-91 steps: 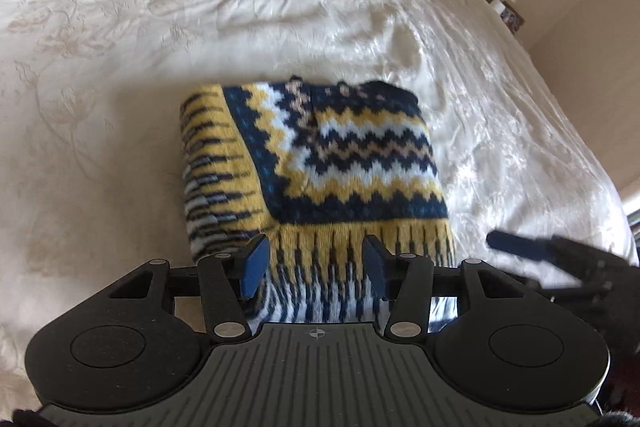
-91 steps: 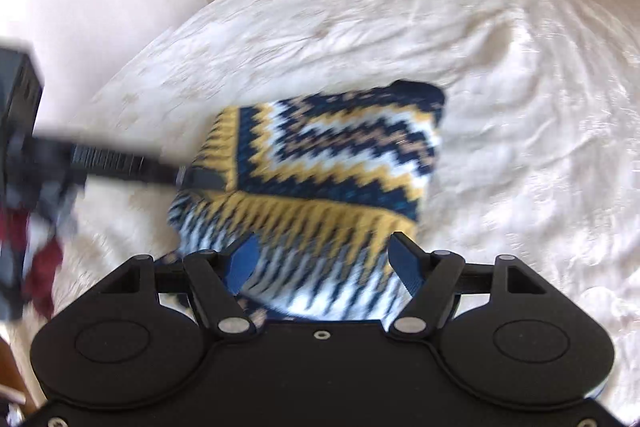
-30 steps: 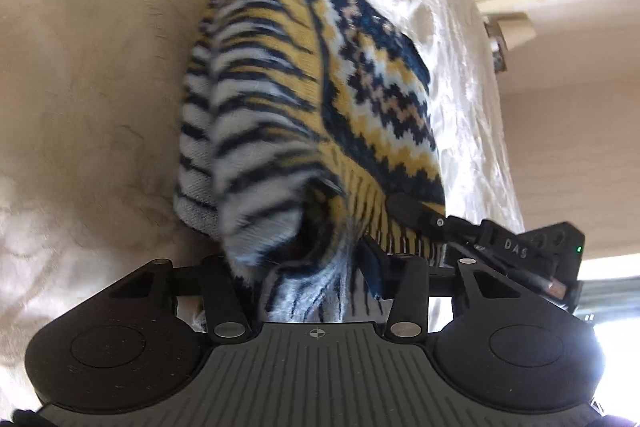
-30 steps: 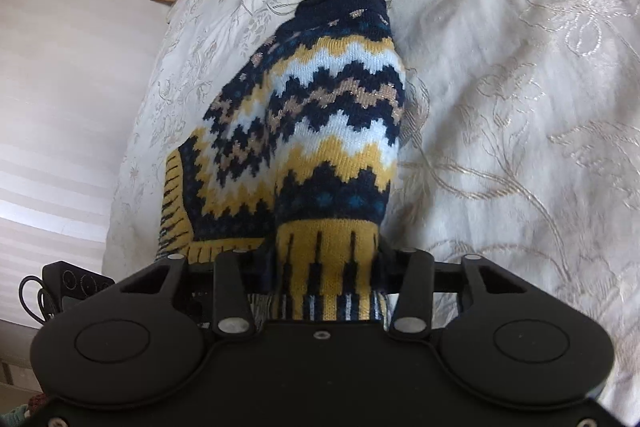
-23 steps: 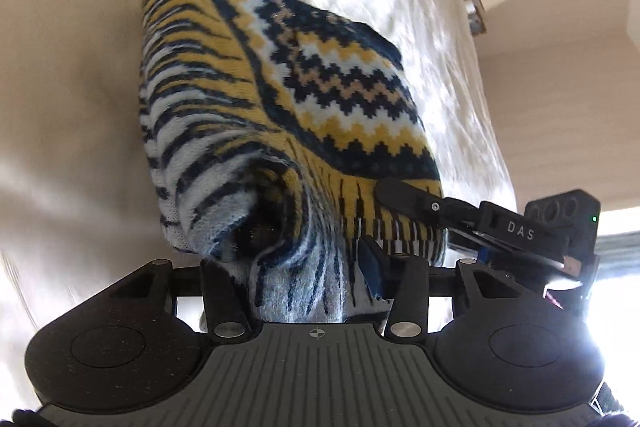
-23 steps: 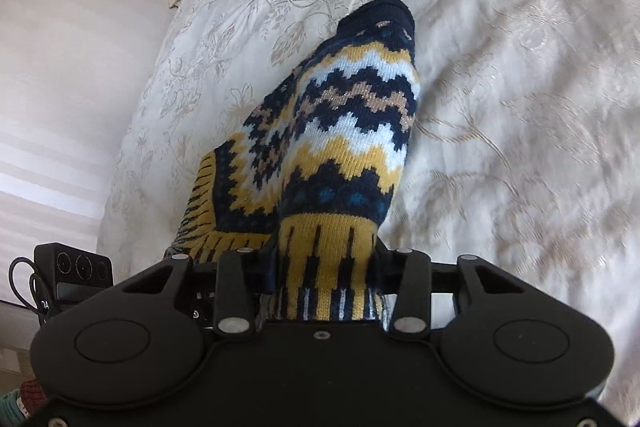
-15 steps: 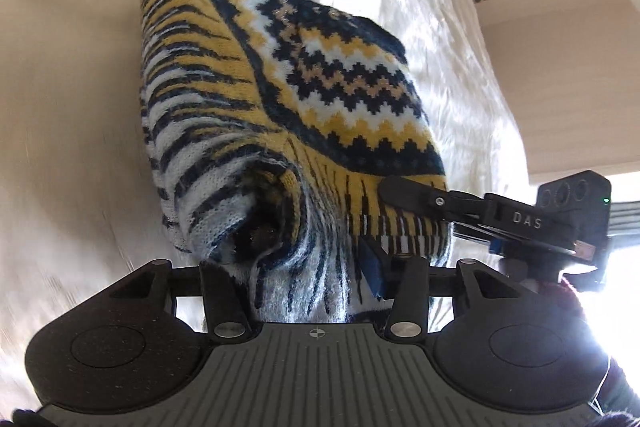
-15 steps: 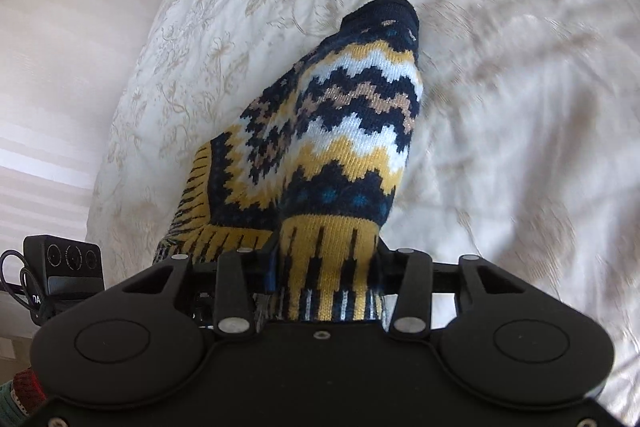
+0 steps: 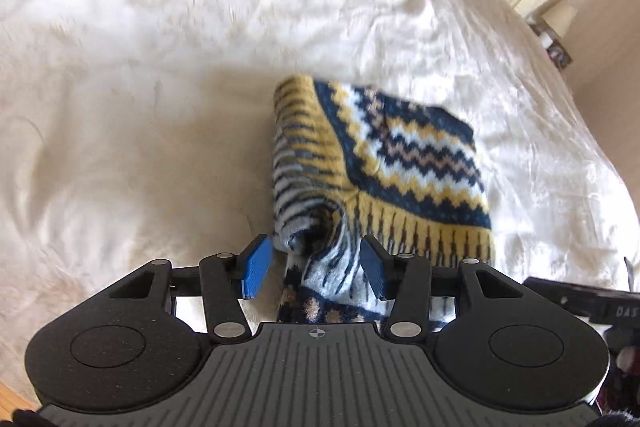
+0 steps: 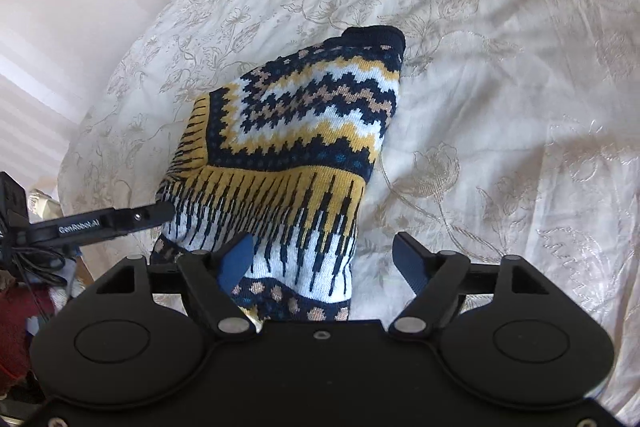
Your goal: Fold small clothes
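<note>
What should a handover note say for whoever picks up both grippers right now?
Right gripper: open, has just been opening, fingers clear of the cloth.
Left gripper: open; a bunched sweater corner lies between its fingers, not pinched.
Sweater: folded into a compact bundle on the bed cover.
Done: fold made, bundle set down.
Left: flatten the bunched corner, pull both grippers away.

The folded knitted garment (image 9: pixel 380 163) lay on the cream bedspread (image 9: pixel 160 67); its near edge sat between the left gripper's (image 9: pixel 312 269) blue pads (image 9: pixel 256 267), which stood apart without pressing it; the right gripper (image 9: pixel 584 301) showed at the right edge.
</note>
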The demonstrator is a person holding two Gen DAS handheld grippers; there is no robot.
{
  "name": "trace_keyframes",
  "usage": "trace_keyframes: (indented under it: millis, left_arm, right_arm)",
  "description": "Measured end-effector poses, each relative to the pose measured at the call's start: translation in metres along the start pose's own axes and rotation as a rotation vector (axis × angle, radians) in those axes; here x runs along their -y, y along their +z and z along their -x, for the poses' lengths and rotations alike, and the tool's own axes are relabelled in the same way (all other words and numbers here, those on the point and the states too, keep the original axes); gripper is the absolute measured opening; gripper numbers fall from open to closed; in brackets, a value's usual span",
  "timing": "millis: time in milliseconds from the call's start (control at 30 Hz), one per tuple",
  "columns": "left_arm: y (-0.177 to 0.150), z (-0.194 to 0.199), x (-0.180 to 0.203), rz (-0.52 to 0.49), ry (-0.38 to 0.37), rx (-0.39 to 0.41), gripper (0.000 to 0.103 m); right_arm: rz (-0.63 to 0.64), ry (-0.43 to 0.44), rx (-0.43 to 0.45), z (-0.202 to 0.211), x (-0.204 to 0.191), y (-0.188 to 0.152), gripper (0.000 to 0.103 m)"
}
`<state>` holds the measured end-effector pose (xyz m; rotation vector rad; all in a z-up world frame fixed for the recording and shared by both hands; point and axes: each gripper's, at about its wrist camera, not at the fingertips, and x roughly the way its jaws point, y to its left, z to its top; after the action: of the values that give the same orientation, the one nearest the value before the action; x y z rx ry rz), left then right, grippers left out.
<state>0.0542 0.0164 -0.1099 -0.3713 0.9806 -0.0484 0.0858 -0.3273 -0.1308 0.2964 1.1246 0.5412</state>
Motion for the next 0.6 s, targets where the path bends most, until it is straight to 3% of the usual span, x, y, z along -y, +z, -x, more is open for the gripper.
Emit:
trace_keyframes:
  millis: [67, 233, 400, 600]
  left_arm:
    - [0.002, 0.016, 0.010, -0.039, 0.007, 0.040, 0.049]
    - [0.011, 0.029, 0.045, -0.172, -0.032, 0.108, 0.067]
    - [0.020, -0.008, 0.062, -0.242, -0.059, 0.050, 0.068]
    - [0.027, -0.046, 0.050, -0.302, 0.008, -0.006, 0.068]
  right_arm:
    - [0.006, -0.009, 0.022, 0.004, -0.004, -0.005, 0.090]
    - [-0.014, -0.034, 0.061, 0.007, -0.010, -0.017, 0.100]
    - [-0.047, -0.096, 0.073, 0.003, -0.014, -0.019, 0.102]
    - [-0.069, -0.172, 0.094, 0.004, -0.019, -0.012, 0.102]
